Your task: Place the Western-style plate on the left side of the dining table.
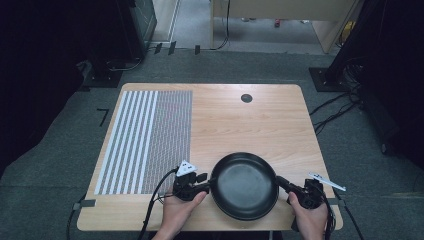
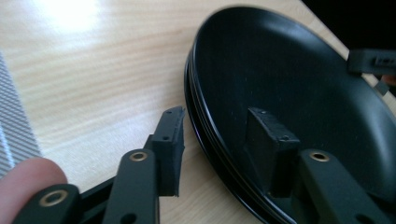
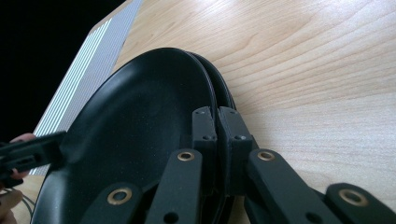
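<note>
A stack of black plates (image 1: 245,185) lies near the front edge of the wooden table (image 1: 250,120). My left gripper (image 1: 209,184) straddles the left rim. In the left gripper view the plates (image 2: 289,79) have one jaw inside the top one and the other outside, and the left gripper (image 2: 219,140) is open, with a narrow gap between the outer finger (image 2: 170,144) and the rim. My right gripper (image 1: 279,181) is at the right rim. In the right gripper view the right gripper (image 3: 217,119) is shut on the rim of the plates (image 3: 140,121), its jaws almost together.
A striped and dotted mat (image 1: 147,140) covers the table's left part. A small dark round spot (image 1: 246,98) sits near the far edge. Bare wood lies beyond the plates. Cables trail on the floor at the right (image 1: 330,112).
</note>
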